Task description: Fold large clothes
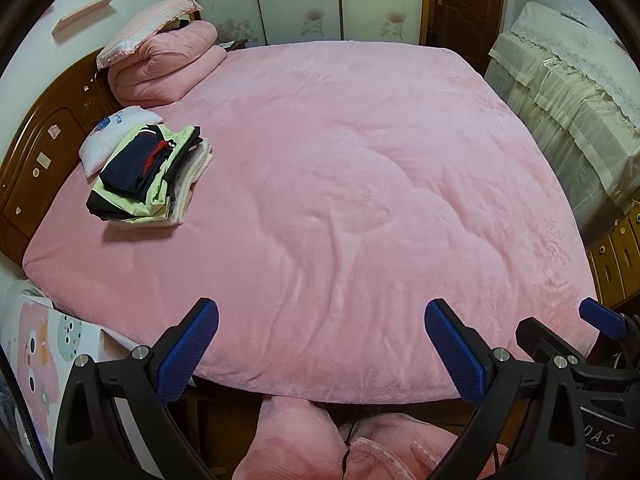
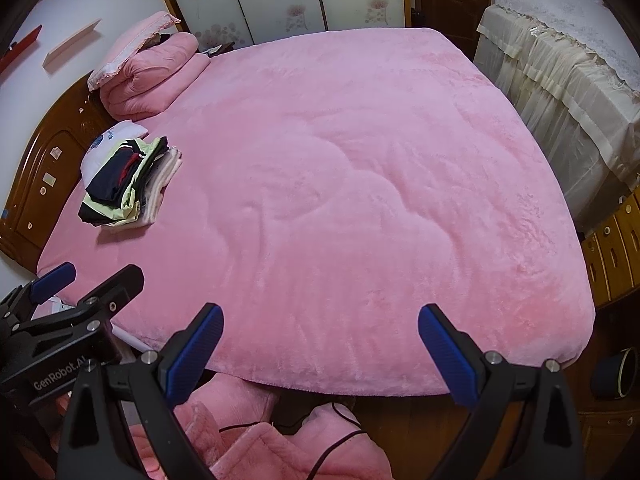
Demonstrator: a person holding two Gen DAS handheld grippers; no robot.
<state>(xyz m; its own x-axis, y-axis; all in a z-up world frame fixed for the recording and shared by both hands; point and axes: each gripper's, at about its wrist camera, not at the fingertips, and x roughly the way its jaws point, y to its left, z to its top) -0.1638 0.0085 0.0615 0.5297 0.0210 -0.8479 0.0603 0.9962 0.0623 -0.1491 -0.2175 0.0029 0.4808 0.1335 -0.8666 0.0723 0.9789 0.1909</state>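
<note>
A wooden headboard (image 1: 44, 140) stands at 9 o'clock, and a rolled pink quilt (image 1: 160, 68) lies at 10 o'clock on the bed (image 1: 360, 184), whose pink cover is spread flat. Just below the quilt, a stack of folded clothes (image 1: 148, 176) rests against a small white pillow (image 1: 106, 136). No container holds anything that can be made out.

The left gripper (image 1: 322, 344) hangs released at 6 o'clock over the bed's near edge, nothing between its blue pads. The right gripper (image 2: 320, 350) is released likewise, empty.

A pink garment (image 2: 256, 440) lies crumpled on the floor below the bed edge. Only the right wrist view shows a dark round bin (image 2: 616, 374) at 4 o'clock; only the left wrist view shows a cartoon-printed cloth (image 1: 36, 352) at 8 o'clock.
</note>
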